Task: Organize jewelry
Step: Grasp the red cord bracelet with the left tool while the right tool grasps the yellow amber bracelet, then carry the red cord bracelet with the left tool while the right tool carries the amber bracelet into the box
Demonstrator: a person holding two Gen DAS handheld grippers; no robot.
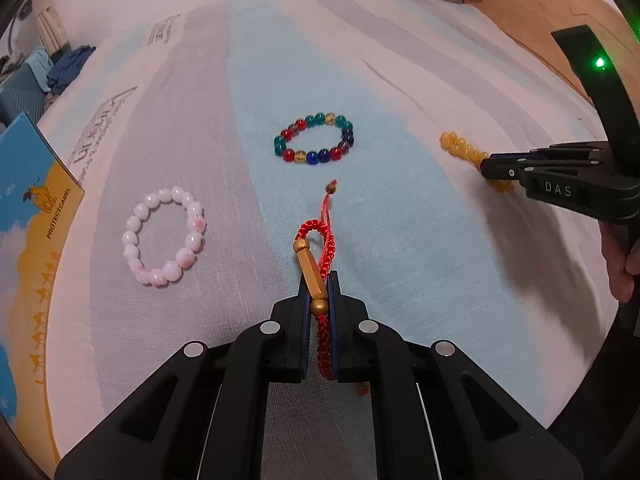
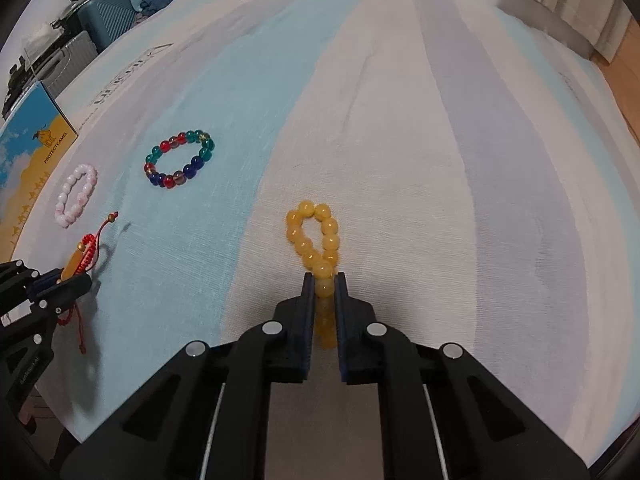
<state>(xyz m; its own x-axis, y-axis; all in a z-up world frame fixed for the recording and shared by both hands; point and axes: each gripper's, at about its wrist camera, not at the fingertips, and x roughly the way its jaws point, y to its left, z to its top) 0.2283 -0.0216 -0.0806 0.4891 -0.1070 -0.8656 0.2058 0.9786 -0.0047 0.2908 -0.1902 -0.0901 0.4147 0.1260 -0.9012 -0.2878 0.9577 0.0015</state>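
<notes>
My left gripper [image 1: 320, 280] is shut on a red braided bracelet [image 1: 325, 248] with a gold tube bead, whose loop and tail stick out ahead of the fingers. My right gripper [image 2: 324, 280] is shut on a yellow bead bracelet [image 2: 314, 236], pinched into a long loop on the striped bed cover [image 2: 400, 160]. A multicoloured bead bracelet [image 1: 315, 138] lies flat ahead of the left gripper. A pink bead bracelet [image 1: 165, 237] lies to its left. The right gripper [image 1: 496, 168] and the yellow beads [image 1: 456, 145] also show in the left wrist view.
A blue and yellow box [image 1: 28, 200] printed with camels stands at the left edge of the bed. Suitcases and clothes [image 2: 108, 8] lie beyond the bed at the far left. A wooden floor [image 1: 552, 8] shows at the far right.
</notes>
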